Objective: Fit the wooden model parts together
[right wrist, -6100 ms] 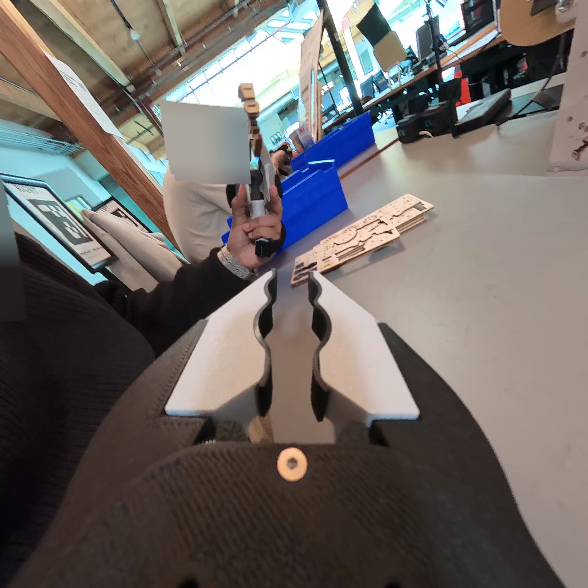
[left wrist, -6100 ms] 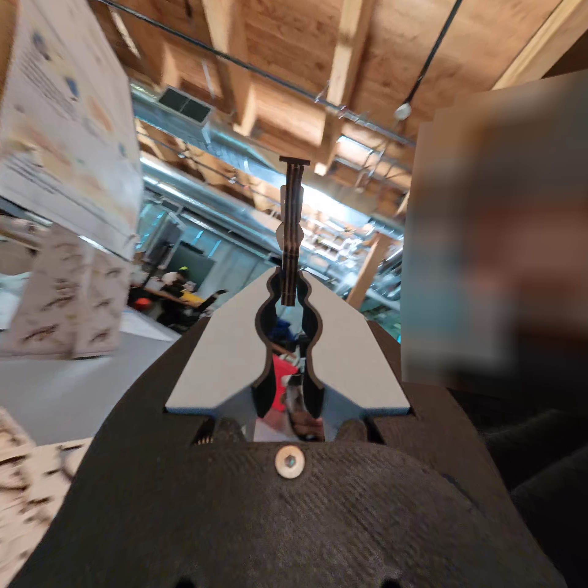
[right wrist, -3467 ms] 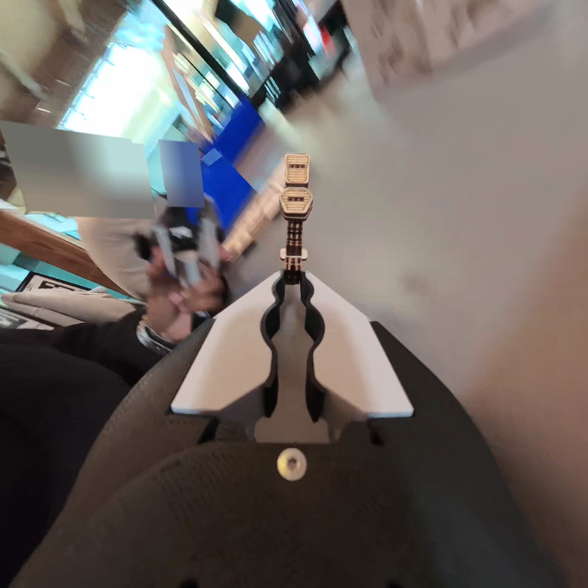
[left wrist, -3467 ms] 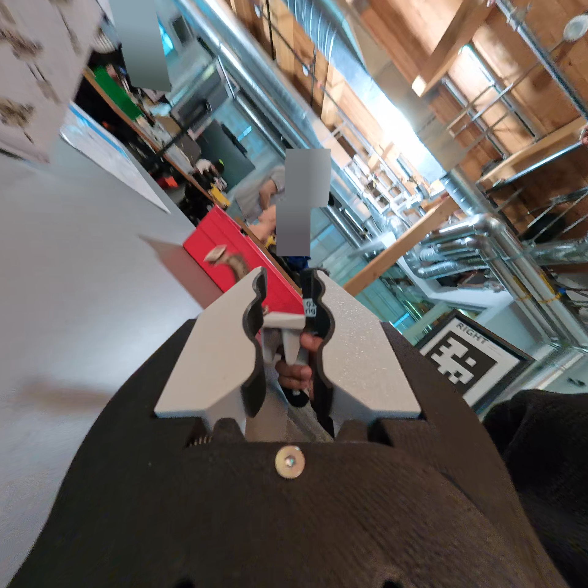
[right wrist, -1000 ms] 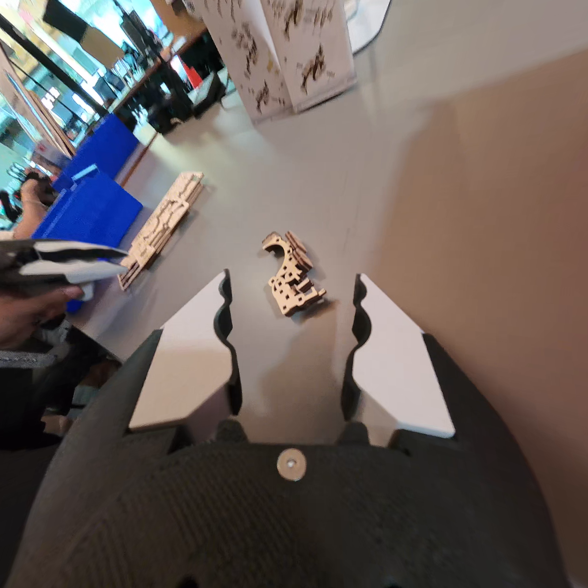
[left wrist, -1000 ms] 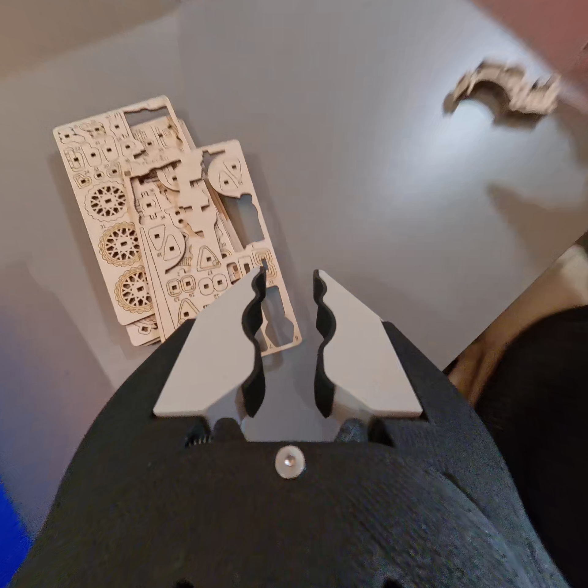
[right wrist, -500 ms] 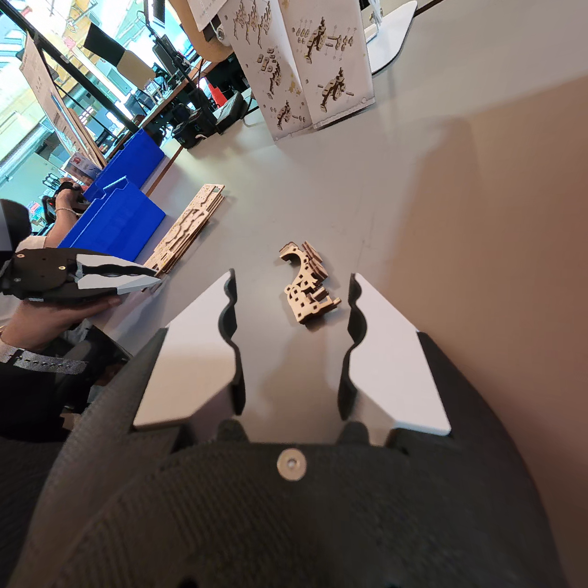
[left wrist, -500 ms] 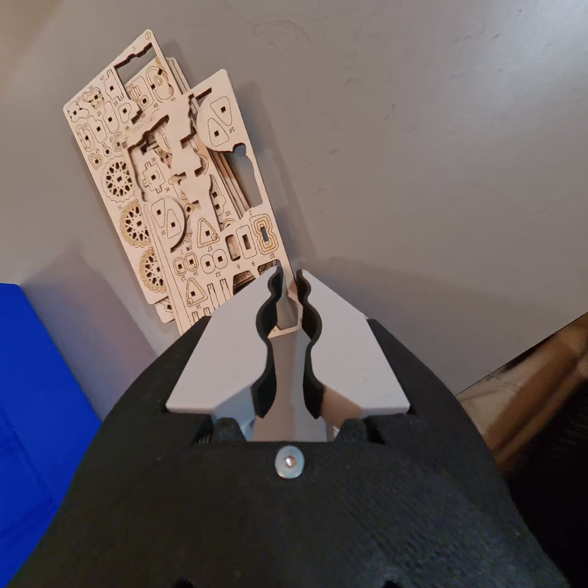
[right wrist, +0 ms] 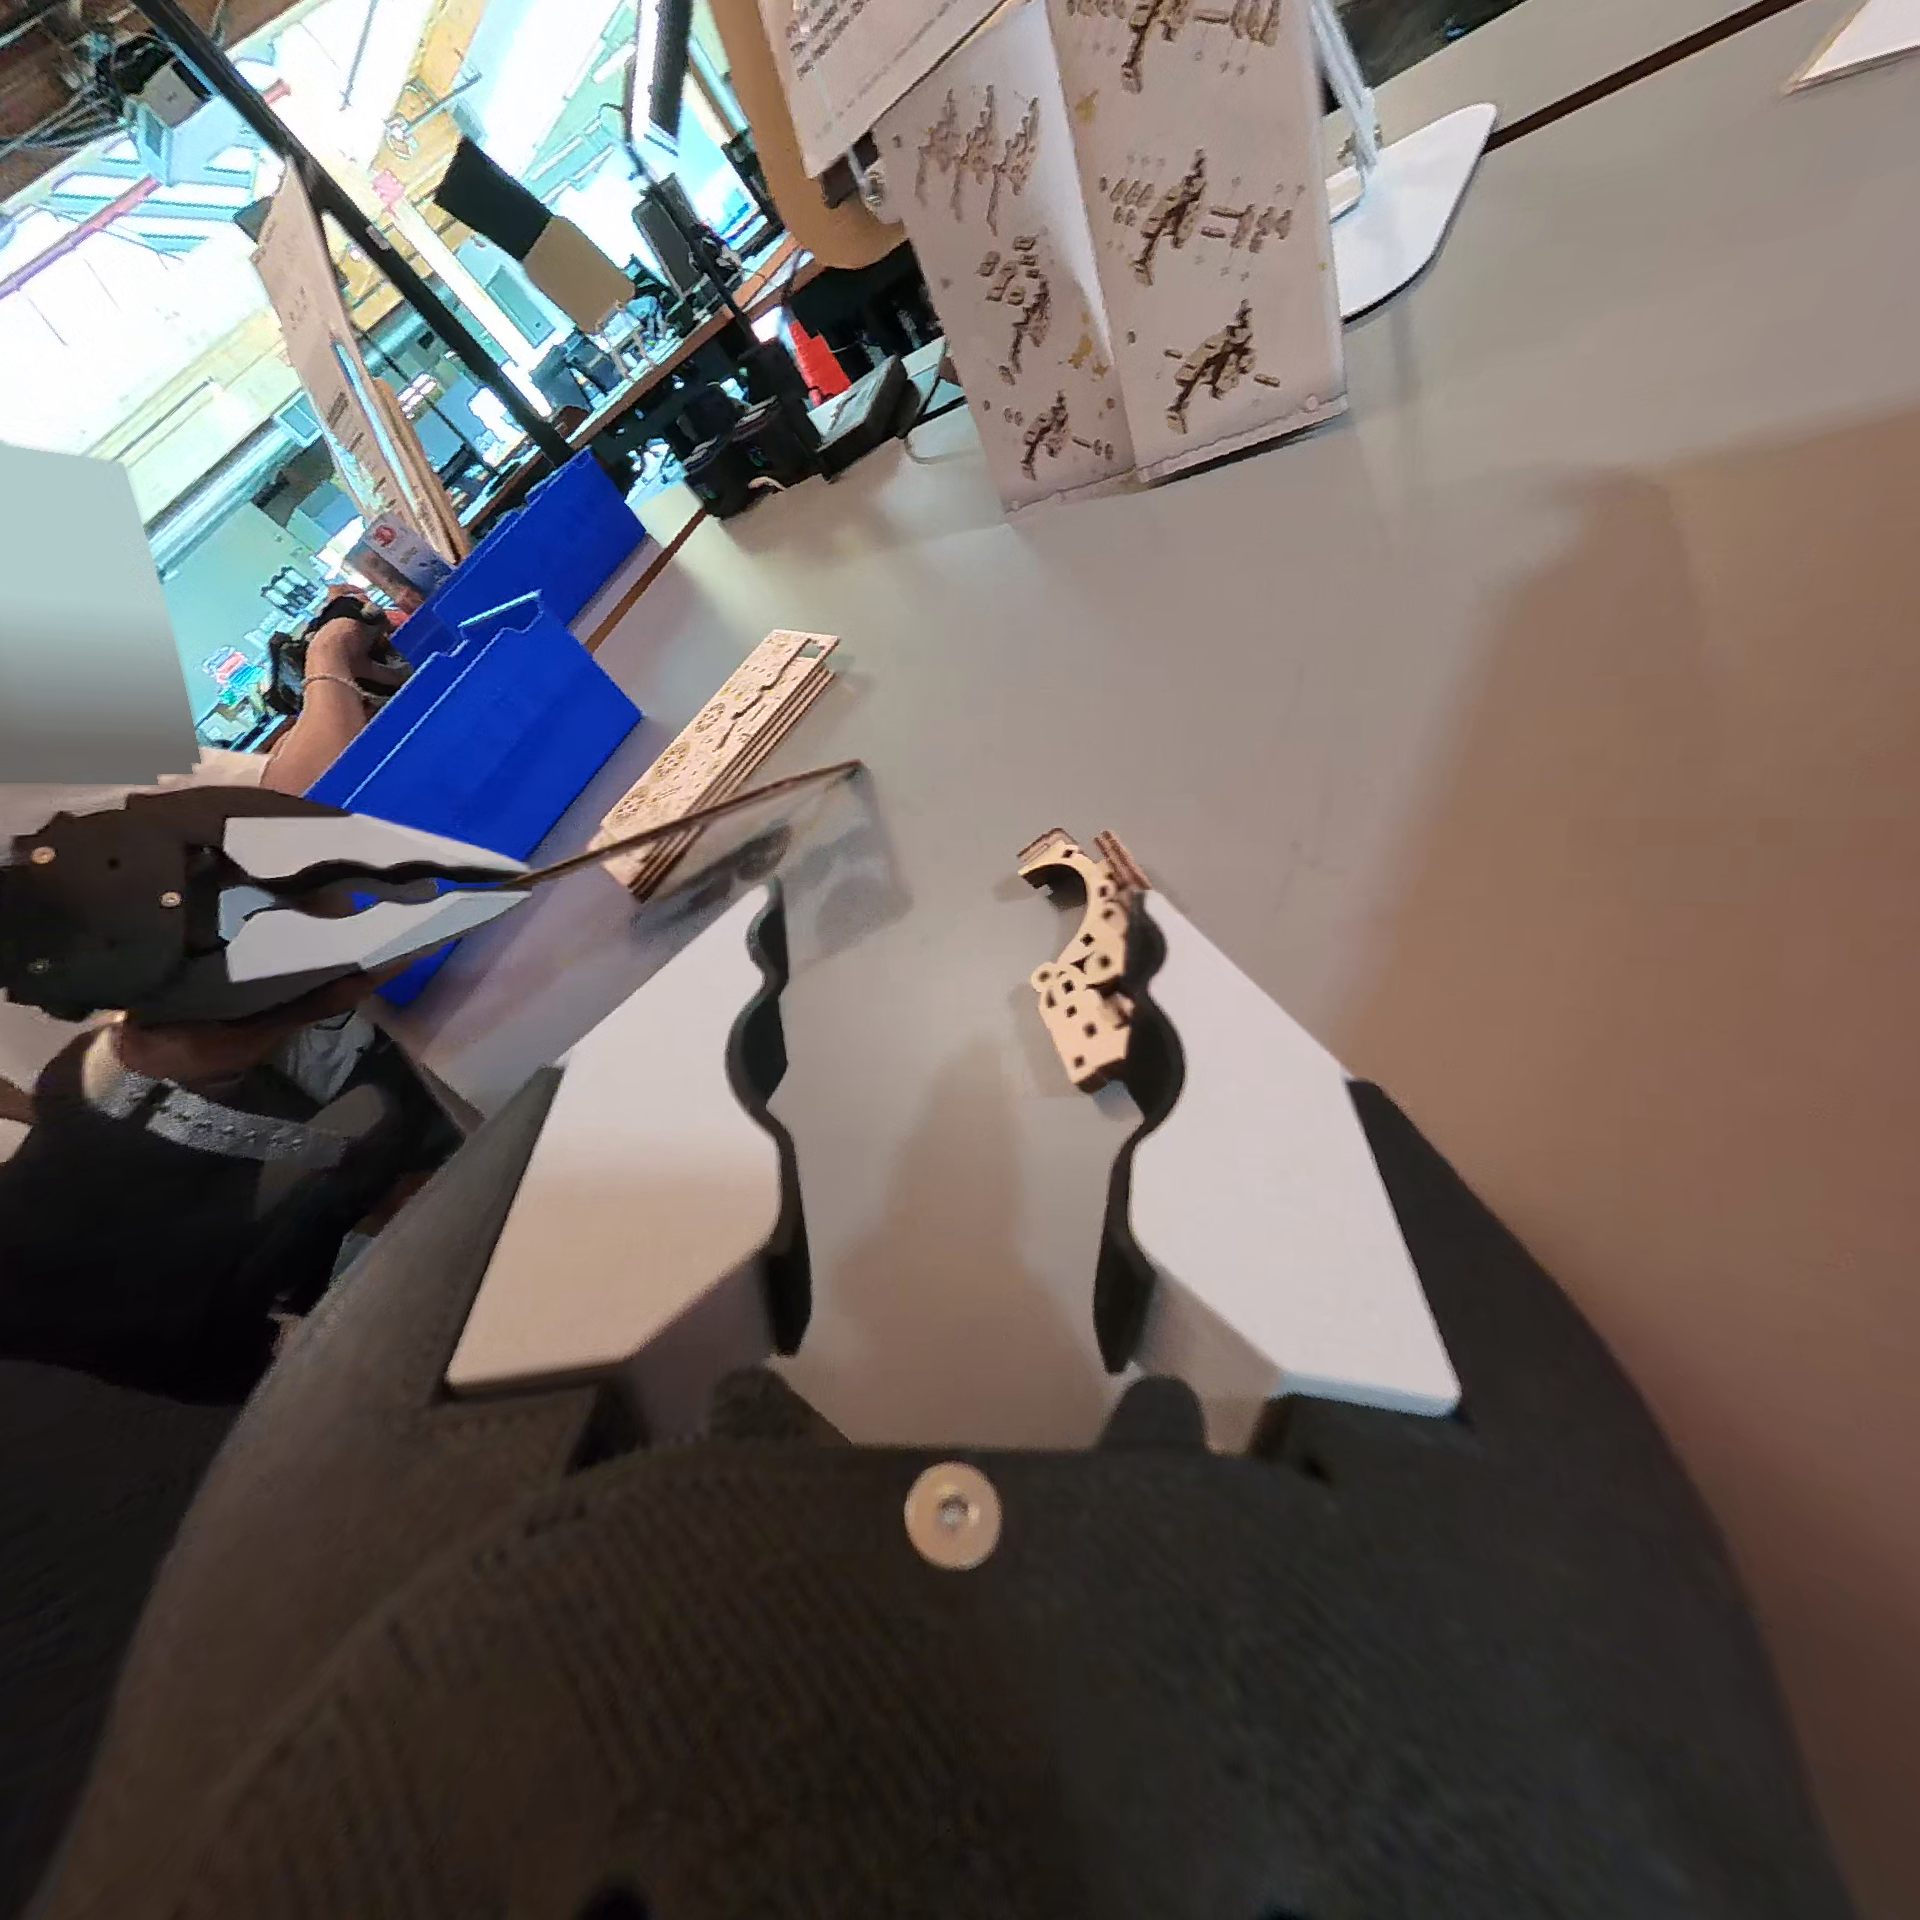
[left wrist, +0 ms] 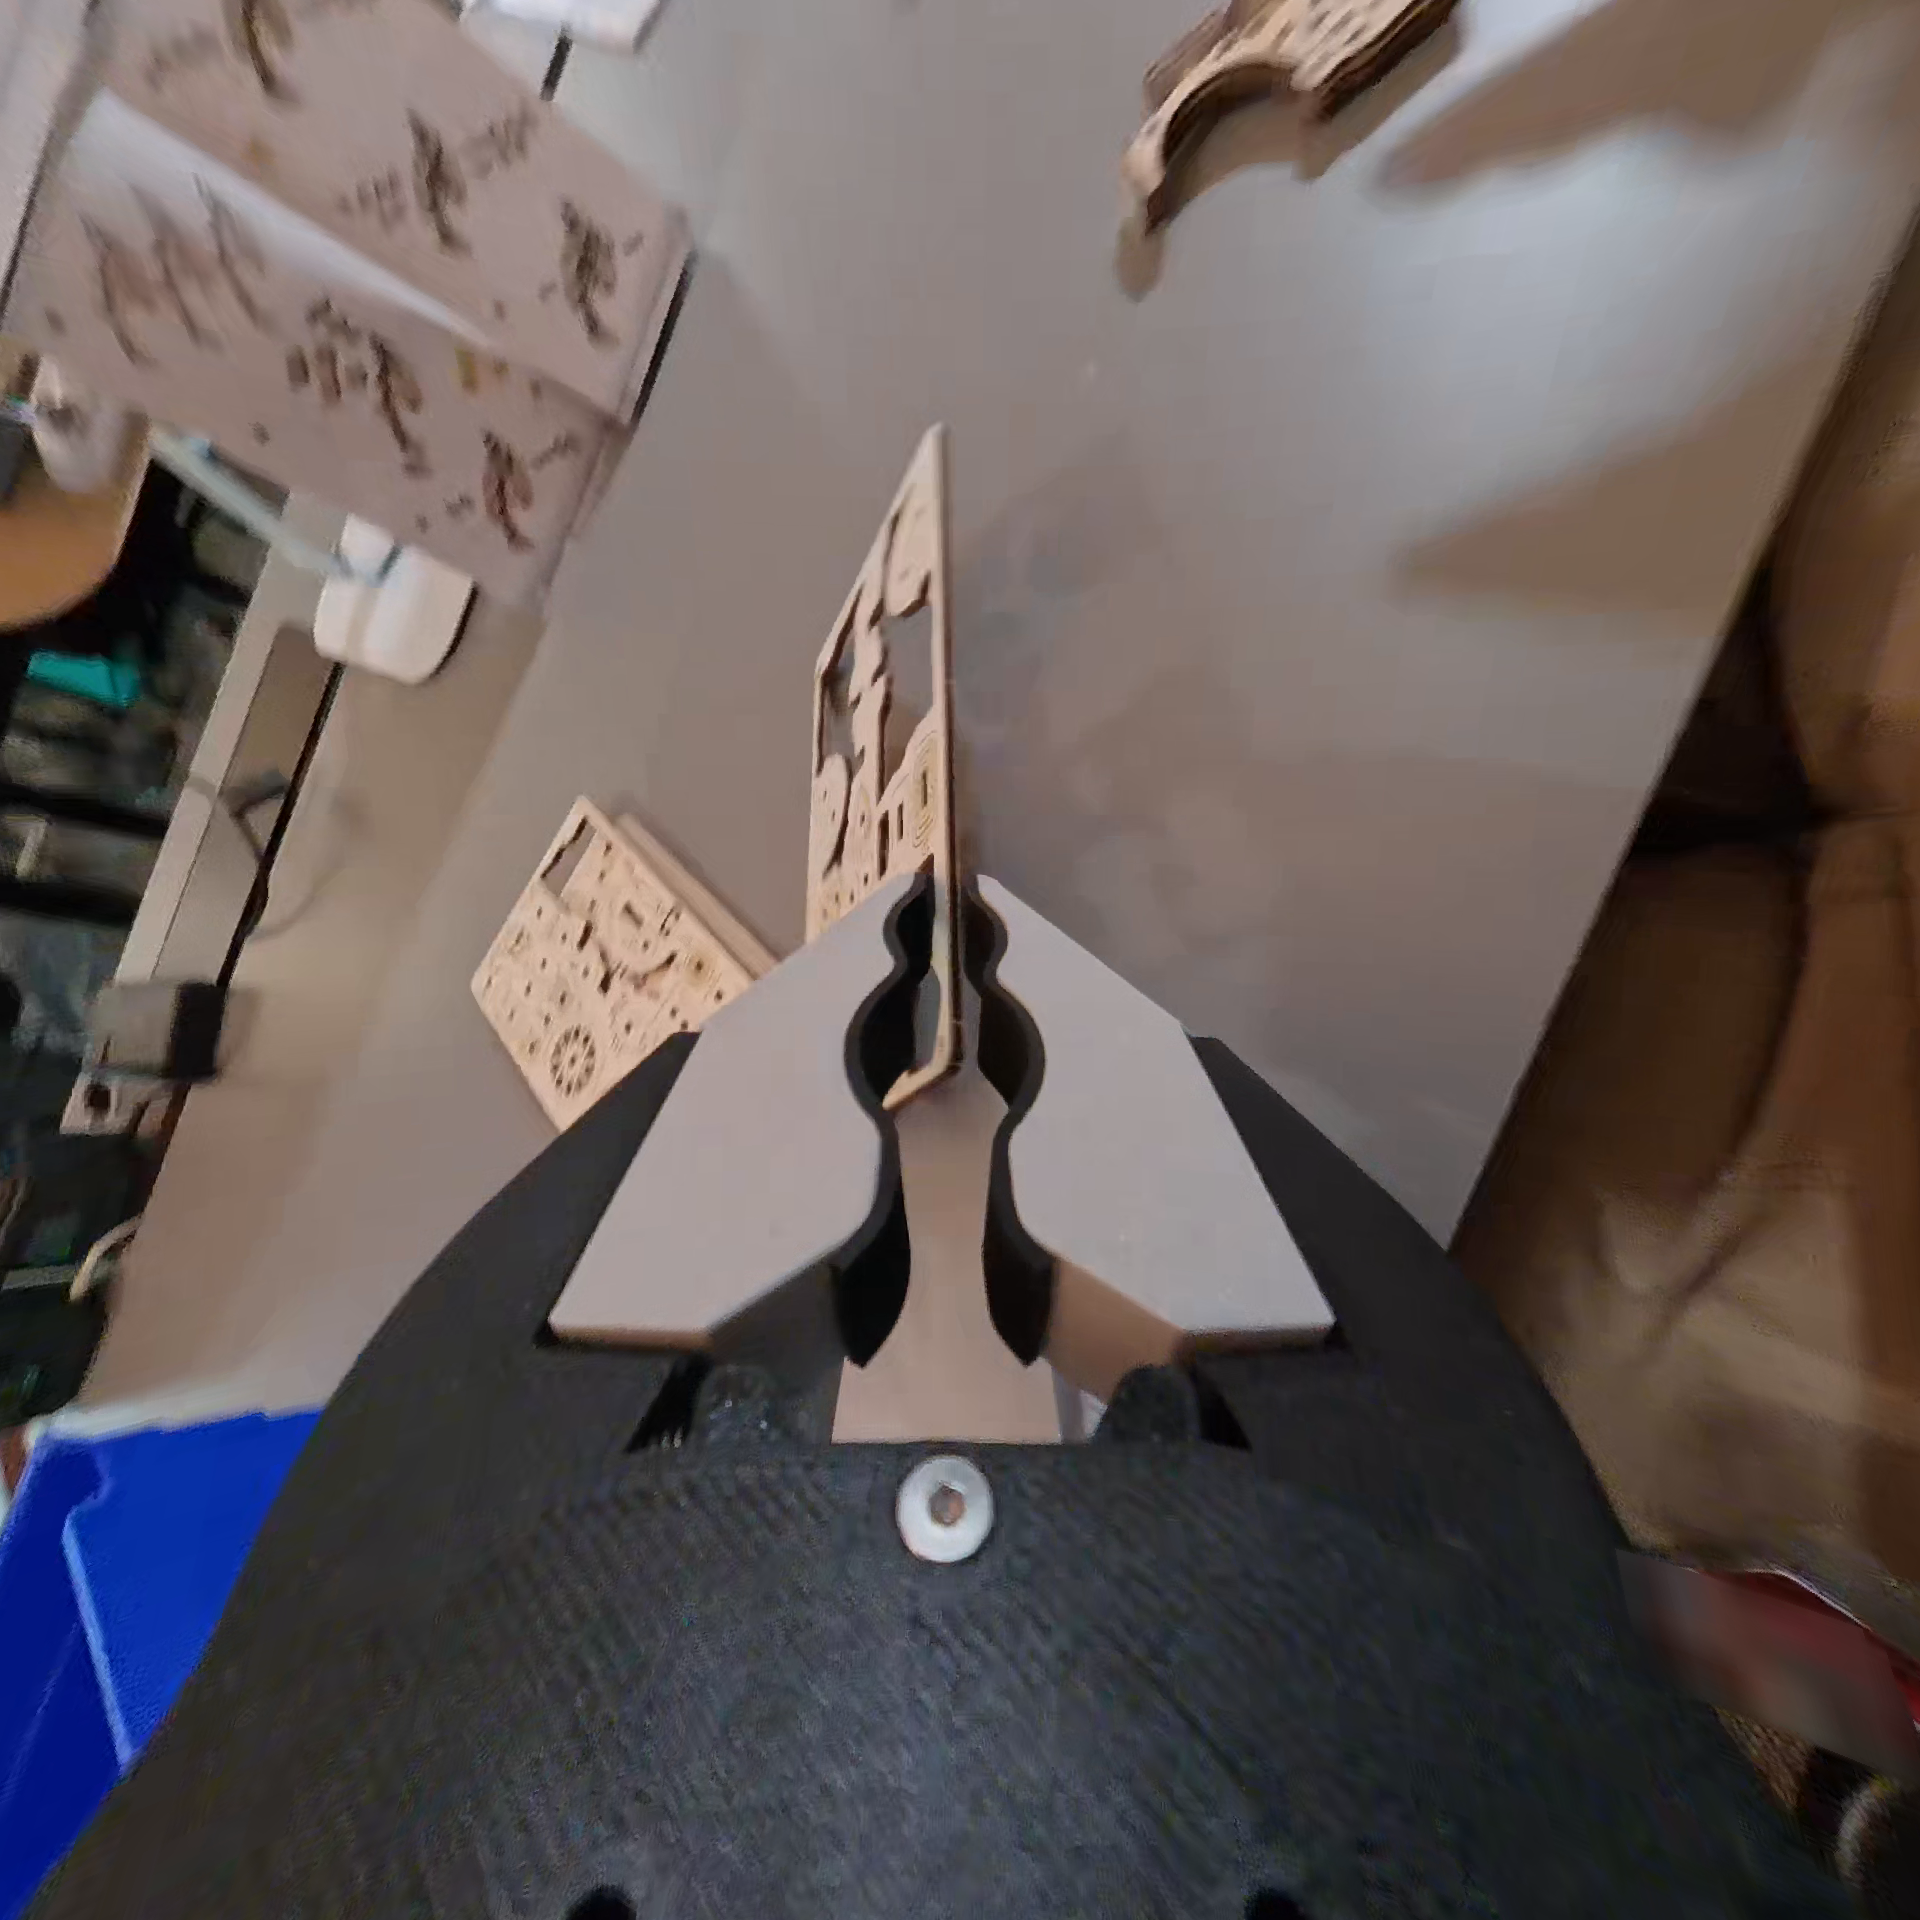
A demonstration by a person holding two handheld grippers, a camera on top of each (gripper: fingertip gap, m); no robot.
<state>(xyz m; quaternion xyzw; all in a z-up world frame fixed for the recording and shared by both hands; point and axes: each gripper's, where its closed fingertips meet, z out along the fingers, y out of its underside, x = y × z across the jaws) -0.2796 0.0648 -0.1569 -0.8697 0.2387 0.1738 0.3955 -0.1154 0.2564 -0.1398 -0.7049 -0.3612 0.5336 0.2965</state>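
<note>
My left gripper (left wrist: pixel 945 896) is shut on the edge of a thin laser-cut wooden parts sheet (left wrist: pixel 894 707) and holds it edge-on above the grey table (left wrist: pixel 1299 540). From the right wrist view, that gripper (right wrist: pixel 509 878) sits at the left with the sheet (right wrist: pixel 727 816) sticking out over the stack. The rest of the sheet stack (left wrist: pixel 613 945) lies flat on the table; it also shows in the right wrist view (right wrist: pixel 738 727). My right gripper (right wrist: pixel 956 902) is open and empty. A small assembled wooden piece (right wrist: pixel 1086 966) lies on the table beside its right fingertip, and shows blurred in the left wrist view (left wrist: pixel 1278 62).
Blue bins (right wrist: pixel 499 717) stand at the table's left edge, one also in the left wrist view (left wrist: pixel 125 1538). A standing instruction booklet (right wrist: pixel 1153 239) and a white stand base (right wrist: pixel 1403 208) are at the back. The table edge (left wrist: pixel 1621 831) runs along the right. The gap from one gripper's tips to the other's is roughly 25 centimetres. The small assembled wooden piece (right wrist: pixel 1086 966) is about 7 centimetres from my right fingertips.
My left gripper has shut on the top parts sheet and lifted it off the stack, turning it edge-on. My right gripper stays open and has shifted closer to the assembled piece.
</note>
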